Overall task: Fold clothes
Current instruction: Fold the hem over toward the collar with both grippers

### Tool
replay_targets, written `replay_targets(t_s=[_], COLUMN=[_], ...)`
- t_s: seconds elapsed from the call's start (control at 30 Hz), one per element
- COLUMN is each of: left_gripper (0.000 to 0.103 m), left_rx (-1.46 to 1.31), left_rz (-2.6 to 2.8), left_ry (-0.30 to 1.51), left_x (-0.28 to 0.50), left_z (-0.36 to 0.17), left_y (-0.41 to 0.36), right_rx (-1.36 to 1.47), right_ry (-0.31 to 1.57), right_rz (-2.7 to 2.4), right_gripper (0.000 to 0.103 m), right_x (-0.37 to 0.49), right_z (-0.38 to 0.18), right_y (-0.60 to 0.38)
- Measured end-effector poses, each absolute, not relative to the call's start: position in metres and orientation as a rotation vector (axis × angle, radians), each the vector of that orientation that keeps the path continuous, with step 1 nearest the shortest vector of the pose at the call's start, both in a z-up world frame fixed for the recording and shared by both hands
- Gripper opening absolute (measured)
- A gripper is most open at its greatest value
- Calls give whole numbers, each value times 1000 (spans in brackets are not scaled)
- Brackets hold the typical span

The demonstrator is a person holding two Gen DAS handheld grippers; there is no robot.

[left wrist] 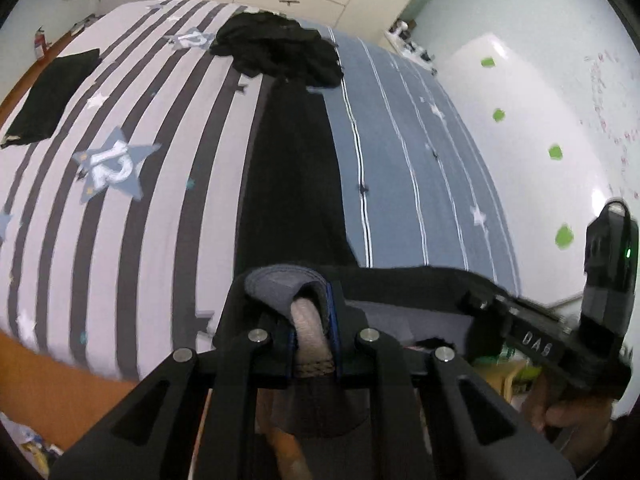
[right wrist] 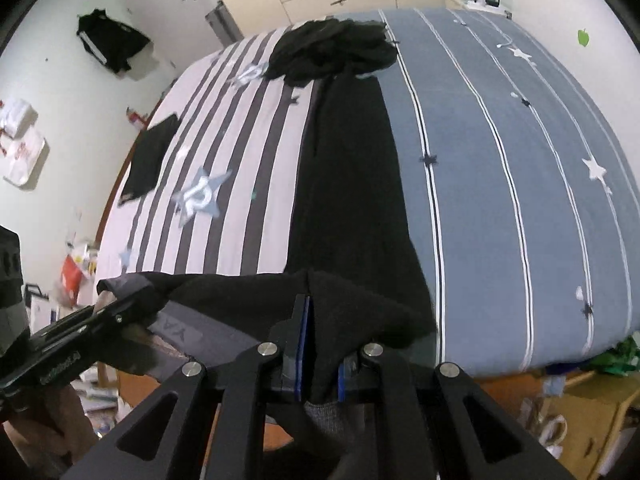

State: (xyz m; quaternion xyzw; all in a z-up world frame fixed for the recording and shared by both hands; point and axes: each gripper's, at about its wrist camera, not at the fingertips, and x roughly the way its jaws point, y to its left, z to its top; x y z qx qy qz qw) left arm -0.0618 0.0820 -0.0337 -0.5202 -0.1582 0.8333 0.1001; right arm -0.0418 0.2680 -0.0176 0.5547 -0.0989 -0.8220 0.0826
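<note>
A long black pair of trousers (left wrist: 292,168) lies stretched down the middle of the bed, also in the right wrist view (right wrist: 352,184). My left gripper (left wrist: 310,312) is shut on its grey waistband (left wrist: 280,284) at the near edge of the bed. My right gripper (right wrist: 316,344) is shut on the black waist fabric (right wrist: 360,312) at the other corner. The waistband spans between the two grippers. Each gripper shows in the other's view: the right one (left wrist: 532,344) and the left one (right wrist: 80,336).
A heap of black clothes (left wrist: 280,48) lies at the far end of the striped bed (left wrist: 400,160). A folded black garment (left wrist: 52,96) lies at the bed's left edge. A white wall with green stickers (left wrist: 556,152) runs along the right. Clutter covers the floor (right wrist: 76,272) at the left.
</note>
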Motion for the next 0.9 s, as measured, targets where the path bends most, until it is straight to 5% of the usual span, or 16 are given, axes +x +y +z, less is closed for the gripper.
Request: replay_targets(t_s=[0.53, 0.9], left_gripper=[11, 14], left_rx=[-1537, -1750], left_rz=[2637, 2454], left_ry=[-478, -553], left_x=[-429, -570], left_z=[-140, -256], left_y=[96, 72], right_rx=[1594, 1757], right_ry=[-464, -464], right_rz=[-2438, -2354], right_gripper=[10, 10], right_x=[-411, -570], right_z=[-121, -243], right_y=[323, 322])
